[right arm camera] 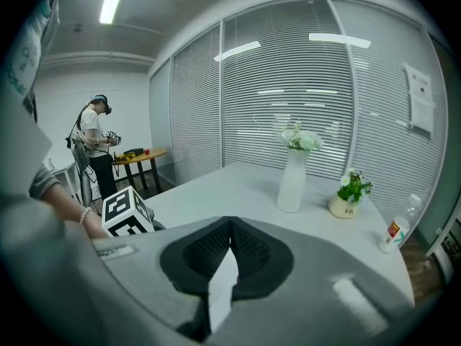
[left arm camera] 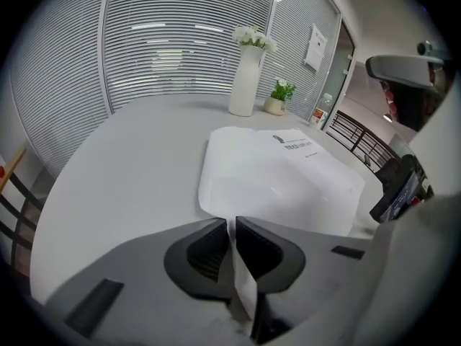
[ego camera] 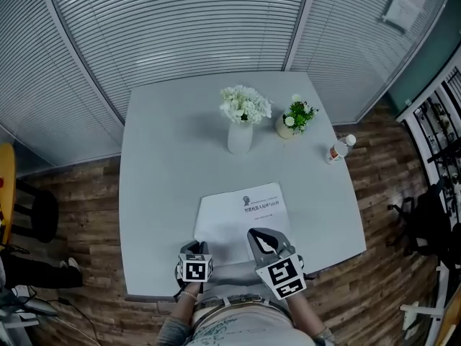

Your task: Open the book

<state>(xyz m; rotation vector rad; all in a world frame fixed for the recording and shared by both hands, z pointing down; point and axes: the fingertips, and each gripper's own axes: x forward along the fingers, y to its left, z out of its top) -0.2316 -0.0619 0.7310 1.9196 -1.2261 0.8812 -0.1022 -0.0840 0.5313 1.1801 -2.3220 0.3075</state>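
Leftmost, the white table reaches well out to the left of the vase, which stands upright at the table's middle with white flowers in it. Nearer the person than the vase and a little to its left, the left gripper rests at the near left corner of the book. Its jaws are all but together, with only a slit between them, and a thin white leaf of the book stands on edge in that slit, pinched by the dark ribbed pads.

The book lies flat on the table straight in front of the vase, on the person's side and apart from it. Its white cover faces up and is down, with a few lines of dark print toward the corner nearest the vase.

Just right of the vase's line, the right gripper is at the book's near edge beside the left one. Its jaws are likewise closed down to a slit, and a white leaf rises between the pads and is clamped there.

Right of the vase and just beside it sits a small potted plant. Farther right again, near the table's right edge, stands a clear bottle with a red label.
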